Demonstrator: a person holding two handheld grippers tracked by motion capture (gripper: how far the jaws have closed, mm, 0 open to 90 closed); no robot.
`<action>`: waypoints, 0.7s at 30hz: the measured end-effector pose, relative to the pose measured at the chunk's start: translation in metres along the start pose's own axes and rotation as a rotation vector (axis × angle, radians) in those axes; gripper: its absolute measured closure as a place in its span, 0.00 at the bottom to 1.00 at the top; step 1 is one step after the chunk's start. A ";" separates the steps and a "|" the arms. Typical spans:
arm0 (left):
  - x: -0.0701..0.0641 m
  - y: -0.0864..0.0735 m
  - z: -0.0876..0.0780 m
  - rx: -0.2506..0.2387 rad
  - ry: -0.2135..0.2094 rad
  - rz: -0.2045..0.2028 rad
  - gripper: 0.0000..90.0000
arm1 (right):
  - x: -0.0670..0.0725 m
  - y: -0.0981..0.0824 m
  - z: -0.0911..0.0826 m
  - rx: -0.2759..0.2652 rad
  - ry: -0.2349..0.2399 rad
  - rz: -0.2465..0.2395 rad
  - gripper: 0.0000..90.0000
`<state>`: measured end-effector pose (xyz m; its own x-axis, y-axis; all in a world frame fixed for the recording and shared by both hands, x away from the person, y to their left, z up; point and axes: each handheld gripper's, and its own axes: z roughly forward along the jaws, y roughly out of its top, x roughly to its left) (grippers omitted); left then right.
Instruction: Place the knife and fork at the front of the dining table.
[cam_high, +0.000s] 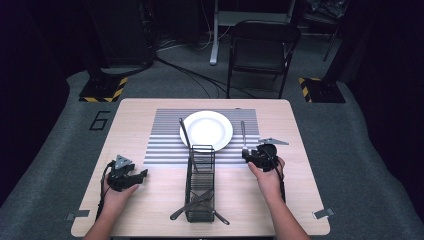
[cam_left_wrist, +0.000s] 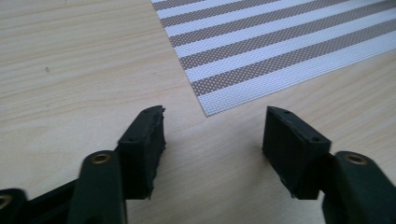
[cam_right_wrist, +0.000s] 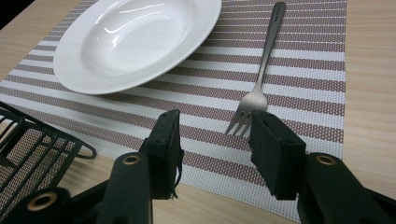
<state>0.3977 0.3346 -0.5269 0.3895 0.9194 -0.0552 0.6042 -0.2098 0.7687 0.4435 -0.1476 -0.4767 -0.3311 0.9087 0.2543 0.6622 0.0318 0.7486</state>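
the fork (cam_right_wrist: 261, 70) lies flat on the striped placemat (cam_right_wrist: 299, 107), to the right of the white plate (cam_right_wrist: 135, 42) and apart from it. in the right gripper view its long axis runs away from the right gripper (cam_right_wrist: 215, 140), tines at the near end and handle pointing off to the far edge of the mat. the tines sit just ahead of the right-hand one of the fingers (cam_right_wrist: 275, 149), nearly at its tip, so the fork is slightly off to that side rather than centred in the gap. the fingers stand partly open with nothing between them; they do not press on the fork. the fork is plain brushed metal, slim in the handle, four-tined as far as can be told.

in the high view the right gripper (cam_high: 260, 156) is by far the nearer hand to the fork (cam_high: 243, 135). the left gripper (cam_high: 131, 177) rests low over bare bench (cam_left_wrist: 70, 60) near the mat's corner, its fingers about half open and empty. a black wire caddy (cam_high: 200, 182) holding more cutlery stands between the hands.
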 end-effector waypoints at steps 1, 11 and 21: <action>0.000 0.001 -0.001 0.003 -0.019 -0.014 0.46 | 0.000 -0.001 0.000 0.003 0.007 -0.001 0.59; -0.014 0.018 -0.014 -0.024 -0.060 -0.045 0.51 | 0.001 -0.011 -0.001 0.023 0.037 0.004 0.59; -0.030 0.042 -0.023 -0.026 -0.116 -0.023 0.58 | -0.001 -0.013 -0.007 0.028 0.034 -0.008 0.59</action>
<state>0.3951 0.3056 -0.4787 0.4542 0.8790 -0.1451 0.5963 -0.1790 0.7825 0.4306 -0.1522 -0.4819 -0.3590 0.8937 0.2690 0.6780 0.0517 0.7333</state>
